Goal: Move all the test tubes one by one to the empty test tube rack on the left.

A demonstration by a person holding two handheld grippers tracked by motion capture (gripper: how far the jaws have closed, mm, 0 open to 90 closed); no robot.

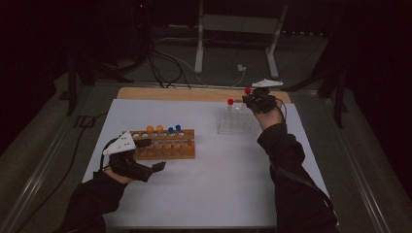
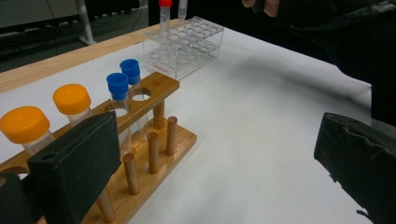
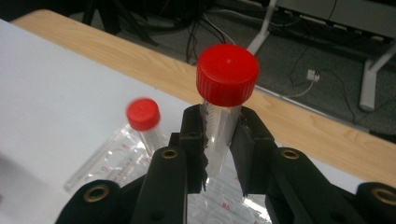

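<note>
Place: a lab bench setup
Evidence: wooden tube rack (image 1: 164, 144), clear plastic rack (image 1: 236, 122), capped sample tubes (image 2: 70, 100)
Surroundings: white-covered table (image 1: 214, 184), floor cables (image 1: 165, 63)

Red print marks stand on the clear plastic rack (image 3: 224, 200), low in the right gripper view below the held tube, and one near its right looks like "B5", though it is too blurred to be sure. The red-capped tube (image 3: 219, 135) carries a printed graduation scale down its side, its figures too small to read. Nothing else is legible.
</note>
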